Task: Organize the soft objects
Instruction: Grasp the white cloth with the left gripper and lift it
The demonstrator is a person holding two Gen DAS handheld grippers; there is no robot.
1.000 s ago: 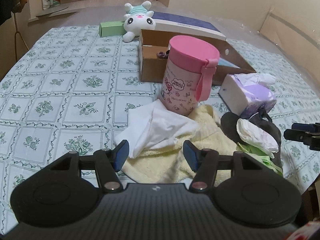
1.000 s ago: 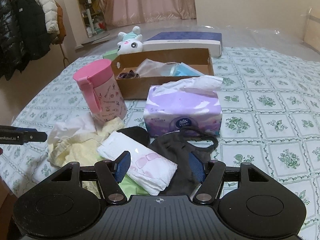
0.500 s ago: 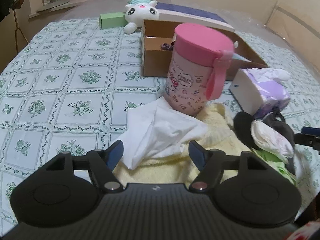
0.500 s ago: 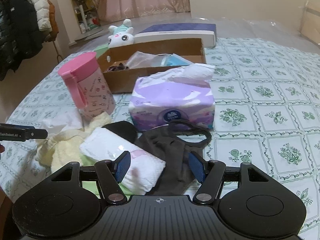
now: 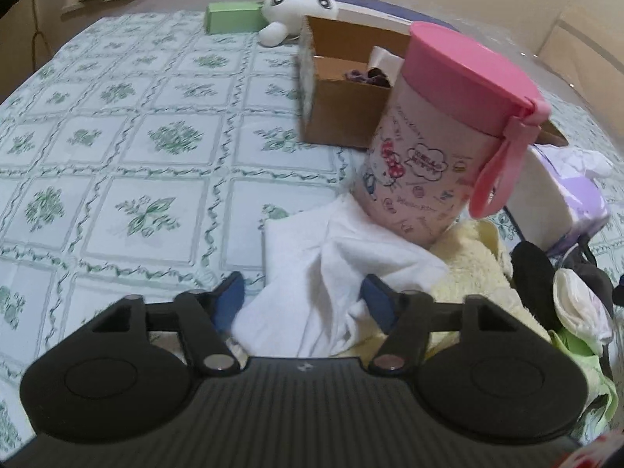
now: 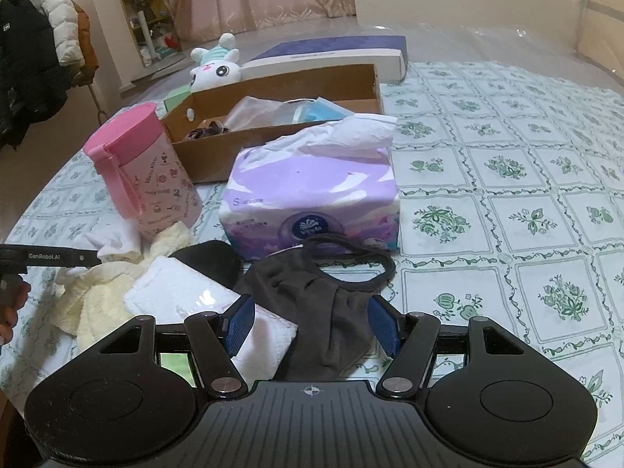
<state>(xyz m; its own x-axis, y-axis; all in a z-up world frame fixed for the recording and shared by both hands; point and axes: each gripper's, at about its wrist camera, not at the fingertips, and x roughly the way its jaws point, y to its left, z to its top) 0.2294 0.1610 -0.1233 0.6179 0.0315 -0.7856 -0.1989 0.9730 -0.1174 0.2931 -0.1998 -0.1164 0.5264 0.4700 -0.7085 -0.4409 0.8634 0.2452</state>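
Note:
A pile of soft things lies at the table's near edge. My left gripper (image 5: 302, 298) is open with its fingers on either side of a white cloth (image 5: 331, 269) that lies on a pale yellow towel (image 5: 472, 269). My right gripper (image 6: 312, 321) is open over a dark grey mask (image 6: 323, 304), beside a white pad in clear wrap (image 6: 195, 296). The towel (image 6: 97, 304) and white cloth (image 6: 113, 241) also show in the right wrist view. A black item (image 6: 210, 259) lies behind the pad.
A pink lidded cup (image 5: 440, 148) stands on the cloth's far edge. A purple tissue pack (image 6: 312, 199) sits behind the mask. A brown cardboard tray (image 6: 280, 117) holds small items. A white plush toy (image 5: 298, 4), a green box (image 5: 232, 15) and a flat blue box (image 6: 331, 56) lie at the back.
My left gripper has moved forward and down, so its fingers now stand around the white cloth. My right gripper has moved forward over the dark mask. Both stay open.

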